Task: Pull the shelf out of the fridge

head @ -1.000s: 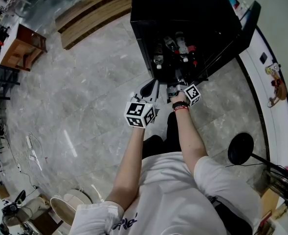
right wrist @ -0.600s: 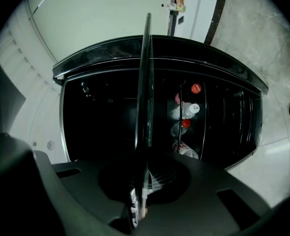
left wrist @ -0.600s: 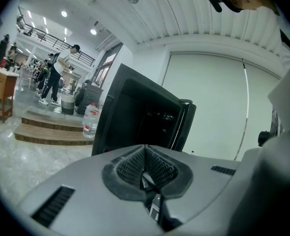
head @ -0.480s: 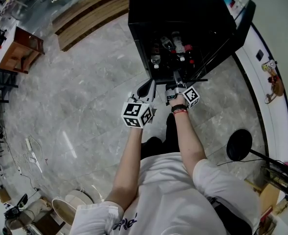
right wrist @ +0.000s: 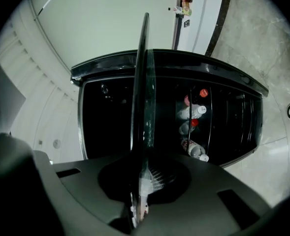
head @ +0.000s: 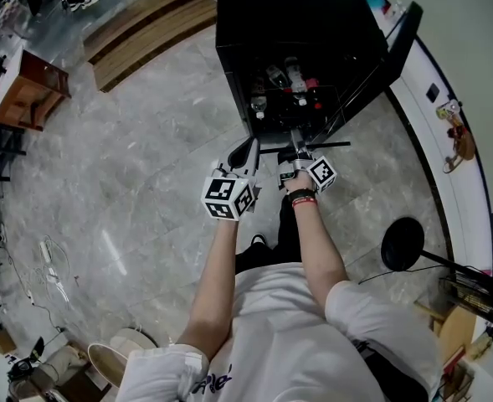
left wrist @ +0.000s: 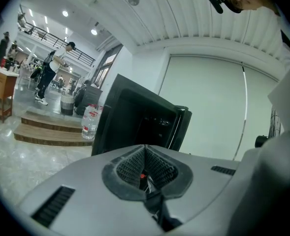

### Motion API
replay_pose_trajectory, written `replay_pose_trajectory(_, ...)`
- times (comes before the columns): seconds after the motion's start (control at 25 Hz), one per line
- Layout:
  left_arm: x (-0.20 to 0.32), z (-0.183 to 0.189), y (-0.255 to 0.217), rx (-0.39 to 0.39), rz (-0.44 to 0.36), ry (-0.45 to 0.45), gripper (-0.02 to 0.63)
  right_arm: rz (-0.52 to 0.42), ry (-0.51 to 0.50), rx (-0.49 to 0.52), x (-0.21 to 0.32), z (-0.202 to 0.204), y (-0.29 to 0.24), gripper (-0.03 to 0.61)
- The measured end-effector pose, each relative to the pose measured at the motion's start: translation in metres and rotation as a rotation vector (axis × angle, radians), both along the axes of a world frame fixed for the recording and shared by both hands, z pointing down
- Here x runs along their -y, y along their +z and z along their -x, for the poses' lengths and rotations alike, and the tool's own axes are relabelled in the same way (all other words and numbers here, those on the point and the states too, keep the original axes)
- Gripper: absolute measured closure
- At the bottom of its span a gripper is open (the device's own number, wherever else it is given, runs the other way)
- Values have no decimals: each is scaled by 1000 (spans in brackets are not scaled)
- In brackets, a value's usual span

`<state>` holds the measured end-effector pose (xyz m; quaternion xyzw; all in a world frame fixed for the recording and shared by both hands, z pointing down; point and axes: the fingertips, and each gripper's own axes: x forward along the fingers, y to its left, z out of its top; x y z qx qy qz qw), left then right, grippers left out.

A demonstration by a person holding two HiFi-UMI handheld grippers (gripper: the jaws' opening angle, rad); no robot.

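The black fridge stands open on the floor with its door swung to the right. Several bottles lie inside. My right gripper is shut on the front edge of the glass shelf, which juts out of the fridge's mouth. In the right gripper view the shelf runs edge-on straight out from the right gripper into the dark fridge, with the bottles to its right. My left gripper hovers beside it, shut and holding nothing; the left gripper points at the fridge.
A black round stand base sits on the floor at my right. Wooden steps lie left of the fridge, a wooden table further left. A water bottle stands by the fridge. The white wall curves along the right.
My right gripper has drawn back toward me with the shelf, and the shelf's front edge now shows outside the fridge. The left gripper has stayed alongside, still shut.
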<state>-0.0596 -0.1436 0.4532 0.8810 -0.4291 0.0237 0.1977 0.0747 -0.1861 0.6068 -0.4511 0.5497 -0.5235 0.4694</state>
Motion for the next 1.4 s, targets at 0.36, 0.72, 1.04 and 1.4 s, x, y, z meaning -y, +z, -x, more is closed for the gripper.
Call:
replay_pose_trajectory(0.36, -36, 11, -25, -18, -38, 24, 597, -112, 11, -12, -40, 10, -58, 546)
replay_pose_trajectory(0.72, -86, 23, -75, 72, -141, 86, 597, -184, 45, 5, -94, 21, -131, 546)
replay_pose_trajectory(1.04, -116, 25, -122, 206, -234, 1, 597, -218, 20, 3, -141, 11, -187, 545)
replay_pose_trajectory(1.4, -137, 32, -133, 221, -239, -60, 597, -231, 23, 39, -182, -5, -216, 543)
